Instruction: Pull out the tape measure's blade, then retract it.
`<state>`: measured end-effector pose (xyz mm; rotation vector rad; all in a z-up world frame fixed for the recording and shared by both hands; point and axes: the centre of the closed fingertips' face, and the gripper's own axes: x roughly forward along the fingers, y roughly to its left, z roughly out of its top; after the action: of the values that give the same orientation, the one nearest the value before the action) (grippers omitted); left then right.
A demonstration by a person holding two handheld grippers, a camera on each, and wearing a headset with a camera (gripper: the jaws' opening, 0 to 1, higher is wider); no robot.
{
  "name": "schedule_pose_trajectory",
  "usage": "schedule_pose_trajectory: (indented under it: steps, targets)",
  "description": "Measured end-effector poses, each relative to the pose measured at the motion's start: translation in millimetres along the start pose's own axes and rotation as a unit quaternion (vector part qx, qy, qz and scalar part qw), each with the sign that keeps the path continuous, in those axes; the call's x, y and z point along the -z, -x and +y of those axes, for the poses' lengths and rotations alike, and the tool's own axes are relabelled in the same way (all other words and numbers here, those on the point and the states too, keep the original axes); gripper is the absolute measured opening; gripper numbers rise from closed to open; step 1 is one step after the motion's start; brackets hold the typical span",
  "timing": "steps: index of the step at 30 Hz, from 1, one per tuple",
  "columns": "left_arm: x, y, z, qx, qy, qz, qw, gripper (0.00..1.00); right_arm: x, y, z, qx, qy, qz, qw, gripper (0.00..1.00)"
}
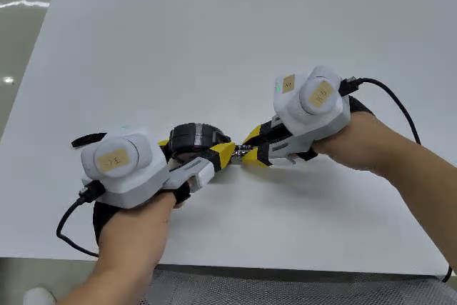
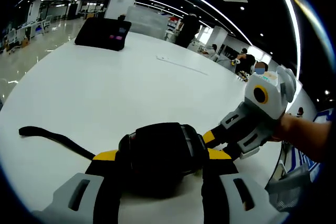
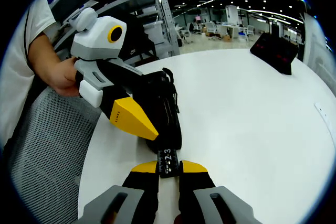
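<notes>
Black and chunky, the tape measure is near the front edge of the white worktop, its case clamped between the yellow-tipped jaws of the left gripper. The right gripper is pinched on the end of the blade, just beside the case, with a short printed stretch out, so the pull-out step looks barely begun. Next, I judge, the right gripper must draw straight away from the case while the left holds it steady, keeping the pinch firm so the blade cannot snap back early.

Tape measure partly hidden by left gripper
</notes>
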<state>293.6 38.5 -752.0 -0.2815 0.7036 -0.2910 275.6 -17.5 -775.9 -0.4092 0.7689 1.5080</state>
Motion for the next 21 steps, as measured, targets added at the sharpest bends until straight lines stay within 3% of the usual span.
schedule_pose_trajectory:
  steps: [21]
  targets:
    - [-1.4,0.1,2.0,0.002,0.003,0.000,1.0000,0.58,-10.2,-8.9,2.4,0.002,0.001,-0.016,0.9999,0.10]
